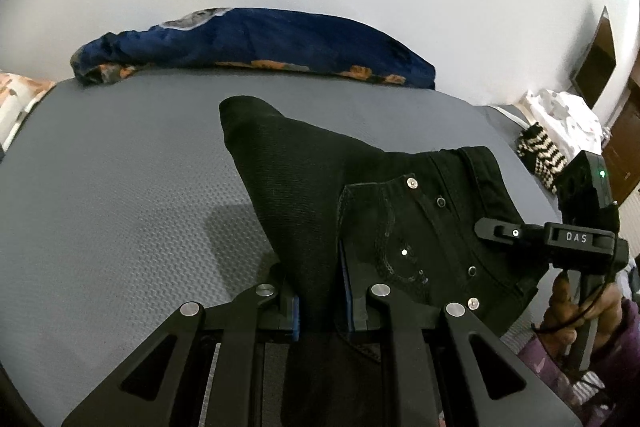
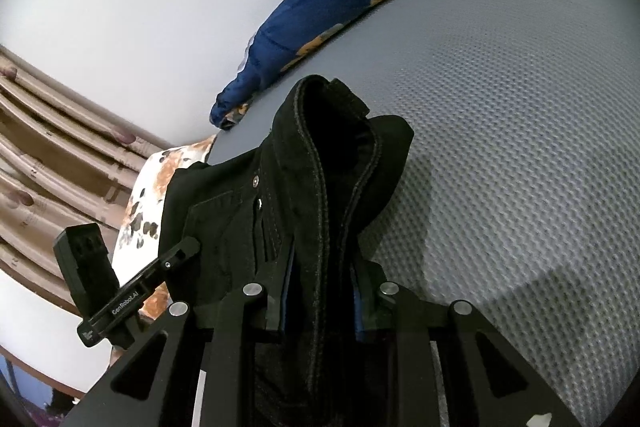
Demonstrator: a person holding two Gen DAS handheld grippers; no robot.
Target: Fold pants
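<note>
Both sets of jaws are clamped on cloth: our left gripper [image 1: 322, 301] pinches a bunched fold of the black pants [image 1: 328, 187] between its blue pads, and our right gripper [image 2: 322, 301] bites a thicker roll of the same garment at what looks like the waistband, its jaws standing a little wider because of the seams gathered there. We hold the pants at two spread points so the fabric between them hangs taut and we can lay it where we want it, not drag it in a heap.

From the left wrist view the pants rise off the grey bed surface [image 1: 120, 187] in a peak, the studded pocket panel stretched toward the right gripper, whose body shows at the frame's right edge with a hand [image 1: 576, 303] on its handle. From the right wrist view the rolled waistband stands up in front of the fingers, and the left gripper shows at lower left. How much of the legs rests on the bed we cannot tell, since the grippers hide what lies below.

A dark blue floral blanket [image 1: 256, 43] lies along the far edge by the wall, well apart from the pants, so the grey surface ahead looks free for setting the fold down.
</note>
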